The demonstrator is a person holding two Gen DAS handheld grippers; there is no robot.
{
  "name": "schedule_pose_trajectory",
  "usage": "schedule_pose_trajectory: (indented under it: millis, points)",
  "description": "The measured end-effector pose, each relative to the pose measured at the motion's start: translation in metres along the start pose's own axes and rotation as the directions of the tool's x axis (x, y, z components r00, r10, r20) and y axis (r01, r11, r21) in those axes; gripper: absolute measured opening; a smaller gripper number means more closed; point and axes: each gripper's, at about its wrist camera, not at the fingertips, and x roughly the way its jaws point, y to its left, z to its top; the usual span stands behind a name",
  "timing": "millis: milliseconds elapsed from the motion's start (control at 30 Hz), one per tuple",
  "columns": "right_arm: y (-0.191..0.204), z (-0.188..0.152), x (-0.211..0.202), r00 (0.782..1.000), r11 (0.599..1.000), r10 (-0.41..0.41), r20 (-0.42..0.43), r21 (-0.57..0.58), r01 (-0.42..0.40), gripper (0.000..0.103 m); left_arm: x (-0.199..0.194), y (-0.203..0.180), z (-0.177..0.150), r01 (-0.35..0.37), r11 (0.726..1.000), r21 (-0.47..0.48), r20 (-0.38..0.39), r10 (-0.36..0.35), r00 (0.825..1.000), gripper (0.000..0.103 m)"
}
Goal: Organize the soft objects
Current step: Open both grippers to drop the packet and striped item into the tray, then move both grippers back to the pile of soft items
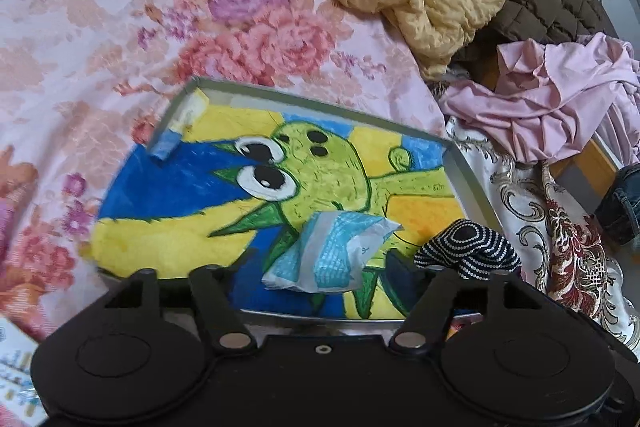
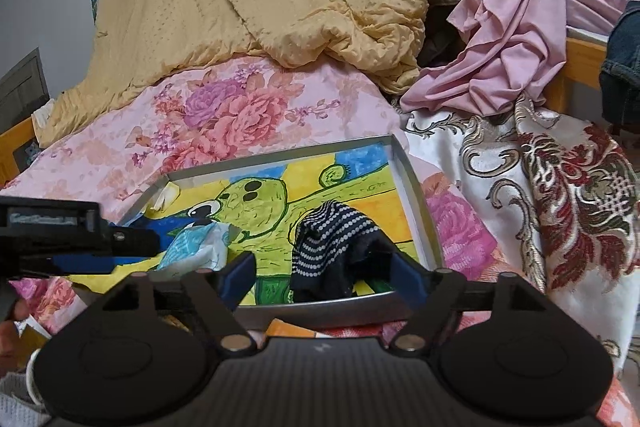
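A: Tray [image 1: 466, 171] fills the left wrist view's middle, resting on the bed [image 1: 100, 47]. The blue packet [image 1: 332, 253] lies inside at lower centre, the dotted sock [image 1: 468, 247] at lower right. The left gripper [image 1: 320, 267] has its jaws apart, holding nothing.

B: Right wrist view: the right gripper [image 2: 324, 271] straddles the sock at lower centre, jaws apart, pads not pressing. Pulling back could snag and drag it. No writing is readable.
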Motion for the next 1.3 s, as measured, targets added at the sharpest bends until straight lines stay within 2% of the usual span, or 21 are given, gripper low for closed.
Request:
schedule_pose_trajectory:
  millis: [133, 200, 400, 500, 633, 733, 867, 1033, 1300]
  points:
    - [0.002, 0.002, -0.018, 1.000, 1.000, -0.015, 0.021, 0.000, 0.015, 0.086, -0.024, 0.005, -0.004, -0.009, 1.000, 0.006, 0.040, 0.009, 0.999, 0.077]
    - [0.003, 0.003, -0.029, 0.999, 1.000, -0.015, 0.037, -0.002, 0.015, 0.089, -0.039, 0.007, -0.006, -0.011, 1.000, 0.001, 0.064, 0.011, 0.998, 0.087]
    - [0.008, 0.009, -0.074, 0.992, 1.000, 0.002, 0.123, -0.008, -0.001, 0.102, -0.087, 0.005, -0.018, -0.006, 1.000, 0.000, 0.154, 0.006, 0.988, 0.095]
    - [0.013, 0.009, -0.097, 0.985, 1.000, 0.014, 0.170, -0.024, -0.010, 0.103, -0.110, -0.001, -0.027, -0.037, 0.999, 0.029, 0.197, 0.031, 0.980, 0.099]
    - [0.024, 0.003, -0.130, 0.971, 0.997, -0.017, 0.240, -0.065, 0.033, 0.103, -0.141, -0.004, -0.041, -0.044, 0.998, 0.038, 0.253, 0.033, 0.967, 0.101]
    - [0.028, -0.002, -0.150, 0.964, 0.997, -0.017, 0.266, -0.073, 0.038, 0.103, -0.162, -0.005, -0.053, -0.060, 0.997, 0.047, 0.278, 0.044, 0.959, 0.101]
    - [0.034, -0.014, -0.177, 0.957, 0.996, -0.026, 0.288, -0.075, 0.050, 0.103, -0.187, -0.006, -0.073, -0.114, 0.990, 0.080, 0.309, 0.084, 0.947, 0.102]
    - [0.044, -0.039, -0.203, 0.958, 0.990, -0.069, 0.278, -0.098, 0.099, 0.103, -0.210, -0.004, -0.095, -0.178, 0.975, 0.133, 0.326, 0.126, 0.937, 0.102]
    - [0.048, -0.070, -0.229, 0.961, 0.988, -0.101, 0.256, -0.086, 0.127, 0.103, -0.229, 0.009, -0.131, -0.179, 0.972, 0.150, 0.277, 0.132, 0.952, 0.102]
